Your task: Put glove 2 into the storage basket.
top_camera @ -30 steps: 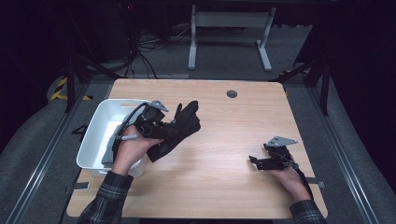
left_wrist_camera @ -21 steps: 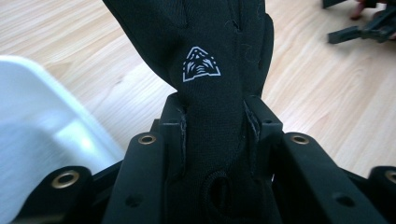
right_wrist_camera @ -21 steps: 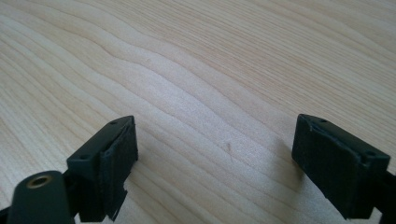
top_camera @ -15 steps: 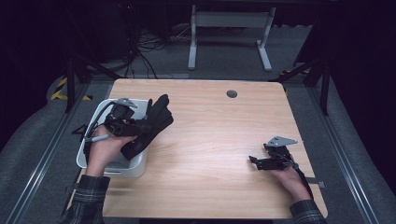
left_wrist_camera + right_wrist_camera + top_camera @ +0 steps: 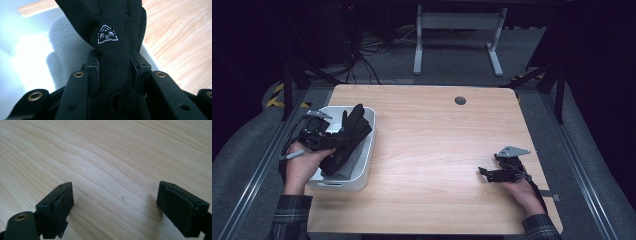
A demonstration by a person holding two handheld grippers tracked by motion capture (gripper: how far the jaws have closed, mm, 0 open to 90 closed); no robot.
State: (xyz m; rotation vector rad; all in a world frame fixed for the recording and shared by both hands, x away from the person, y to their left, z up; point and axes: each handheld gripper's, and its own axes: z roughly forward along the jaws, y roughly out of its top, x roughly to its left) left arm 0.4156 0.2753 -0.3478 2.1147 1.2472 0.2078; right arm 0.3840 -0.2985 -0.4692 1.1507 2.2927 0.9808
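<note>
At the left of the high view, the left gripper (image 5: 328,141) is clamped on a black fabric glove with a small white triangular logo (image 5: 113,32), holding it over the white rectangular plastic bin (image 5: 368,150), which already contains a pale grey cloth (image 5: 66,56). Lower right, the right gripper (image 5: 115,206) rests released on the light wooden table (image 5: 437,145), jaws wide apart. Because the glove's fingers reach toward the bin's right wall, letting go here could, I judge, leave it draped over the rim rather than inside.

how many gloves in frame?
1: a black glove clamped in the left tongs, hanging over the white bin. Something pale lies in the bin beneath it; more gloves may be hidden there.
</note>
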